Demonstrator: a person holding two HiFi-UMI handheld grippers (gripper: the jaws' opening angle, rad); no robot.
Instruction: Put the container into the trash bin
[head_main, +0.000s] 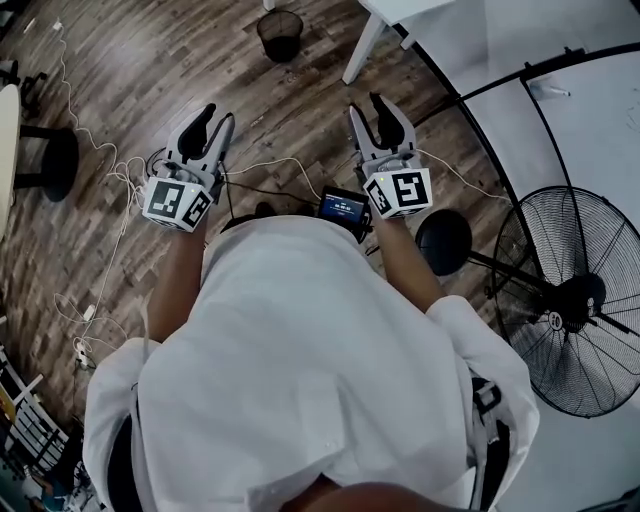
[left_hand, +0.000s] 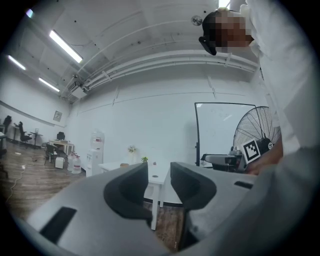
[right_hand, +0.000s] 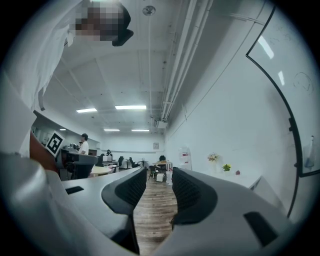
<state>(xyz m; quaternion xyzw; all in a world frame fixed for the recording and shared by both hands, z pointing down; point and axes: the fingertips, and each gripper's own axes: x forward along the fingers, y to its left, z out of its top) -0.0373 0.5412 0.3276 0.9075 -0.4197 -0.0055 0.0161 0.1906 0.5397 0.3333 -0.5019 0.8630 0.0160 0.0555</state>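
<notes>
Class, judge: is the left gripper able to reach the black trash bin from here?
Probably not yet: the trash bin stands far ahead of the left gripper, though only wooden floor lies between.

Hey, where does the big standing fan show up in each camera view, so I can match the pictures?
Head view: fan at lower right, on the floor.
Left gripper view: right of centre, in front of the whiteboard.
Right gripper view: not in it.
Shared landmark: the black-framed whiteboard, on the right side in all three views.
</notes>
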